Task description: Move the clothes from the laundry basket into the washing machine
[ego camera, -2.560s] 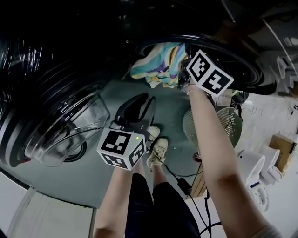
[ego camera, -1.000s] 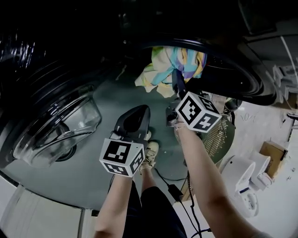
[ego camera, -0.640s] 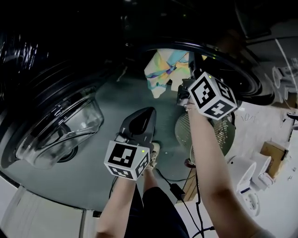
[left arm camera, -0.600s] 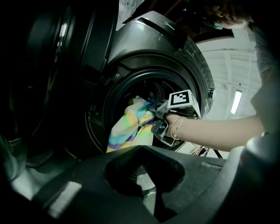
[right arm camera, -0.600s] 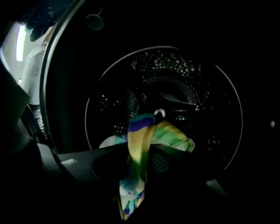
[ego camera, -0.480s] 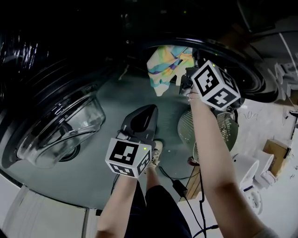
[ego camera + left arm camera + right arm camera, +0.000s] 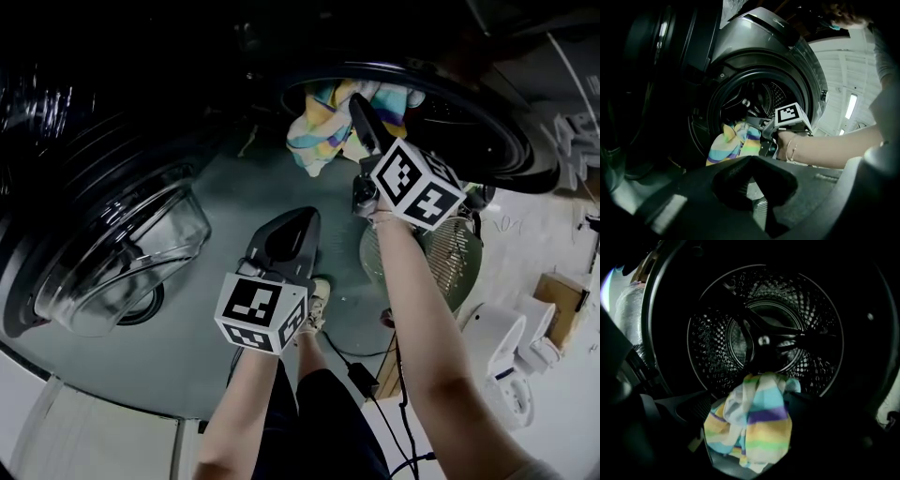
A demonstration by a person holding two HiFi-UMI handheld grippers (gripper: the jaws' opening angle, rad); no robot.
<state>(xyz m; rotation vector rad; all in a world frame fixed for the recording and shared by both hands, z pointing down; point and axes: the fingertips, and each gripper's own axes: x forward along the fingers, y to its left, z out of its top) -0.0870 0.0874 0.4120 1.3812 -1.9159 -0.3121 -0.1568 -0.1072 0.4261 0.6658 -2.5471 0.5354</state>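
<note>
Right gripper view: what does it show of your load?

Your right gripper (image 7: 360,109) has its jaws clamped on the striped cloth (image 7: 759,427), pastel bands of yellow, teal, purple and green. The cloth hangs from them at the mouth of the washing machine (image 7: 754,51), with the perforated drum (image 7: 764,341) straight behind it.

And your other hand?

Your left gripper (image 7: 302,219) hangs lower and nearer to you, well apart from the cloth. Its jaws are together with nothing between them. In the head view the machine's glass door (image 7: 122,253) stands swung open on your left.
</note>
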